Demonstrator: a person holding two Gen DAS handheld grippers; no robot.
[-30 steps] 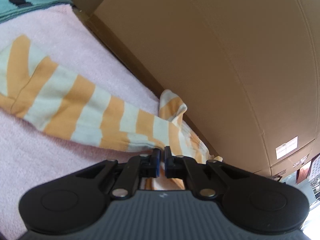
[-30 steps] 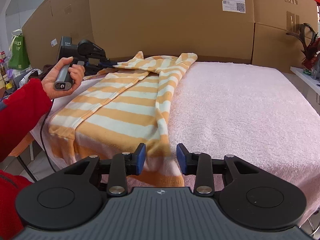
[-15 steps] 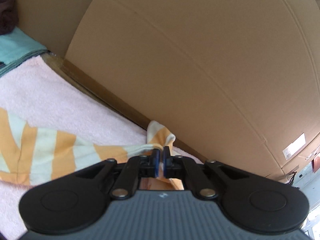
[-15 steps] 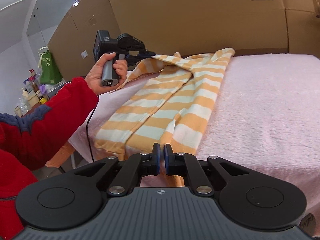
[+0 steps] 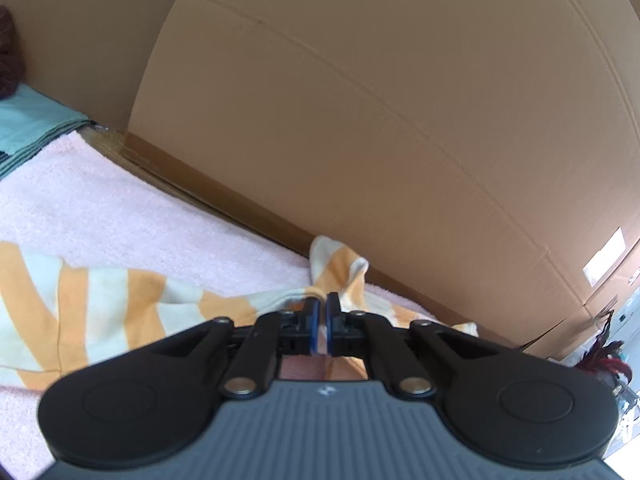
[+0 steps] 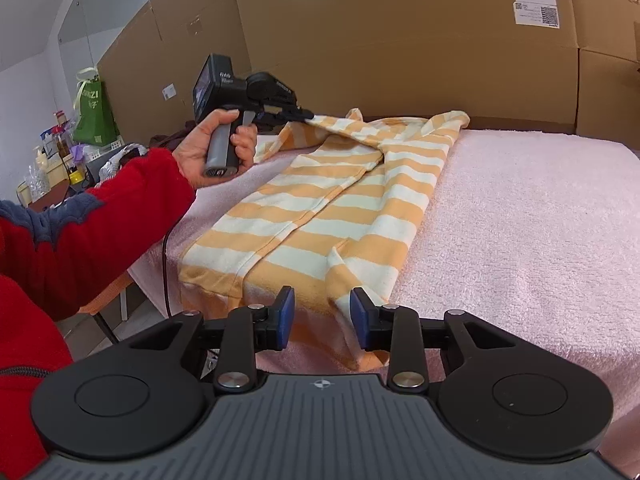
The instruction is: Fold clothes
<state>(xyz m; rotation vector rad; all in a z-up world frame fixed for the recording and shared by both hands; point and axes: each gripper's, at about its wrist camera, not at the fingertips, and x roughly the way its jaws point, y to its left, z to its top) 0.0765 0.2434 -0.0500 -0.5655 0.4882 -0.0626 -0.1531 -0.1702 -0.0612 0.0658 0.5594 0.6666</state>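
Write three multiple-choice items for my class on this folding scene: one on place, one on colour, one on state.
1. Where does the striped garment lie?
A. on the pink towel
B. on the floor
C. in a box

2. Its stripes are
A. blue and grey
B. orange and cream
C. all black

3. The left gripper is
A. wide open
B. shut on the garment's far edge
C. lying on the towel

Answers: 1 A, pink terry shows around the garment; 2 B, those bands alternate; 3 B, its tips pinch the fabric.

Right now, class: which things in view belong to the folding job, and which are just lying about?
Job: striped garment; pink towel under it; left gripper, shut on garment; right gripper, opening.

Lying about: cardboard boxes; green bag; teal cloth.
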